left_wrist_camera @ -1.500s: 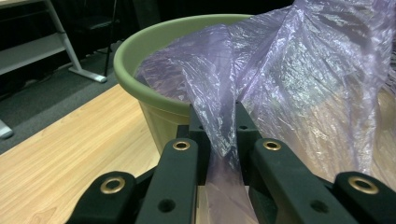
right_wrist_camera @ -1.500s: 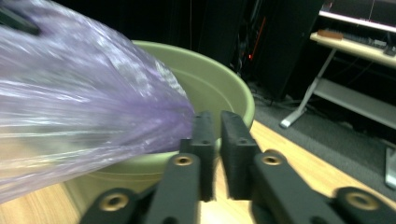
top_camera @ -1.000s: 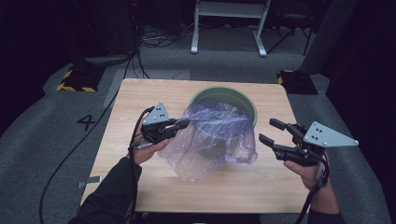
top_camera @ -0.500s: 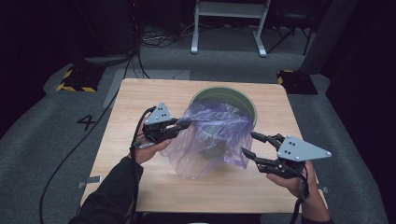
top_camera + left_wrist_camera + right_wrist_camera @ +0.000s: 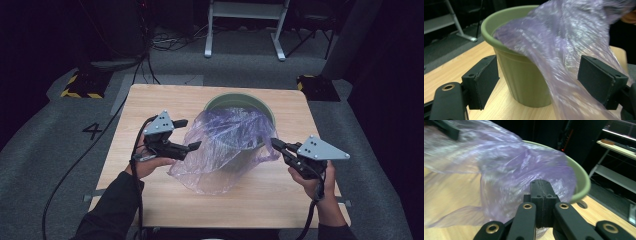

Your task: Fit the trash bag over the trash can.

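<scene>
The purple plastic bag is thin, translucent film, so it likely weighs next to nothing, slumps where unsupported and slips from a loose pinch. It drapes over the near rim of the green pot and spills down the pot's side onto the wooden table. The best hold is probably a gathered fold at the bag's edge, where doubled film gives the pads something to bite.

The right gripper sits at the bag's right edge, its jaws pressed together after just closing; in the right gripper view the film lies directly ahead of the shut pads, but whether any film is caught between them I cannot tell. The left gripper has just opened its jaws, now spread wide, with bag and pot standing between them in the left gripper view, neither pad pressing on the film.
</scene>
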Available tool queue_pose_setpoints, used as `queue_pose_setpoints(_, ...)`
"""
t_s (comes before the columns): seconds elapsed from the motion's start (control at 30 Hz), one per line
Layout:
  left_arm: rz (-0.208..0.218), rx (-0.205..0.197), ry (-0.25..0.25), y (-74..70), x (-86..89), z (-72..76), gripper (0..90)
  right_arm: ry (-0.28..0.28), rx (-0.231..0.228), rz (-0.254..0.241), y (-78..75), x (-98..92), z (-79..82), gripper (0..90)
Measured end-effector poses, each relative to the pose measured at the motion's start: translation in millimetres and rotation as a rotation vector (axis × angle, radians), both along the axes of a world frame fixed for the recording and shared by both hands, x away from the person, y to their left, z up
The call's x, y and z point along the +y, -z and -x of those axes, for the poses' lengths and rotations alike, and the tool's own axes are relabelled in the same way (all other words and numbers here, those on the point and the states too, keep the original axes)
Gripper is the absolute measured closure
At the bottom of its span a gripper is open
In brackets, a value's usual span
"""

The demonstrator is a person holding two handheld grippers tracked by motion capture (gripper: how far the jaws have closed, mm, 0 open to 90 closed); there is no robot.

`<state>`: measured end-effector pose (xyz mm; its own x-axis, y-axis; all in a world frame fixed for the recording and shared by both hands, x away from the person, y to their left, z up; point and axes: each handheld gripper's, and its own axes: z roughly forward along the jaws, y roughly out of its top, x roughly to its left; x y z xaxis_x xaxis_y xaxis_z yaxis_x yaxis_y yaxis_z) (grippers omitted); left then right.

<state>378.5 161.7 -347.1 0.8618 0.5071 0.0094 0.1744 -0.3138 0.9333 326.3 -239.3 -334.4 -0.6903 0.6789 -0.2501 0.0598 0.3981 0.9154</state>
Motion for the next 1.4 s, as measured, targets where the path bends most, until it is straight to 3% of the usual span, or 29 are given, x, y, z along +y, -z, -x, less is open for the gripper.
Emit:
queue_pose_setpoints(0.33, -0.006, -0.092, 0.036, -11.2, 7.3, 41.2, 15.3, 0.042, -0.005, -0.029, 0.1, -2.0, -8.5, 90.0)
queue_pose_setpoints(0.43, -0.011, -0.097, 0.052, -15.4, 7.7, 53.3, 15.2, 0.051, -0.007, -0.024, -0.4, -0.4, -11.1, 90.0)
queue_pose_setpoints(0.53, -0.016, -0.098, 0.099, -18.0, 4.5, 65.8, 15.5, 0.065, -0.005, -0.021, -1.6, 1.1, -14.2, 90.0)
queue_pose_setpoints(0.67, -0.066, -0.093, 0.153, -9.5, -8.2, 77.6, 15.2, 0.066, -0.006, -0.017, -3.0, 3.0, -16.3, 90.0)
queue_pose_setpoints(0.77, -0.113, -0.123, 0.166, 3.8, -16.3, 81.2, 15.3, 0.064, -0.003, -0.013, -2.7, 4.6, -18.1, 90.0)
queue_pose_setpoints(0.87, -0.108, -0.097, 0.139, 17.1, -19.6, 73.4, 15.2, 0.06, 0.004, -0.011, -1.8, 5.8, -20.1, 90.0)
queue_pose_setpoints(1.0, -0.152, -0.104, 0.099, 27.0, -23.4, 62.0, 16.3, 0.058, 0.008, -0.014, -1.5, 5.1, -22.1, 90.0)
queue_pose_setpoints(1.1, -0.177, -0.134, 0.06, 28.3, -25.2, 54.2, 32.7, 0.058, 0.012, -0.017, -1.0, 4.2, -23.8, 90.0)
queue_pose_setpoints(1.2, -0.163, -0.147, 0.048, 26.8, -23.3, 44.6, 52.2, 0.062, 0.015, -0.021, 0.6, 2.2, -25.5, 90.0)
queue_pose_setpoints(1.27, -0.157, -0.142, 0.07, 25.0, -22.0, 40.0, 62.7, 0.065, 0.019, -0.025, 1.5, 0.6, -26.6, 90.0)
queue_pose_setpoints(1.4, -0.125, -0.173, 0.075, 18.9, -19.4, 35.3, 81.4, 0.065, 0.031, -0.033, 2.4, -1.5, -30.0, 90.0)
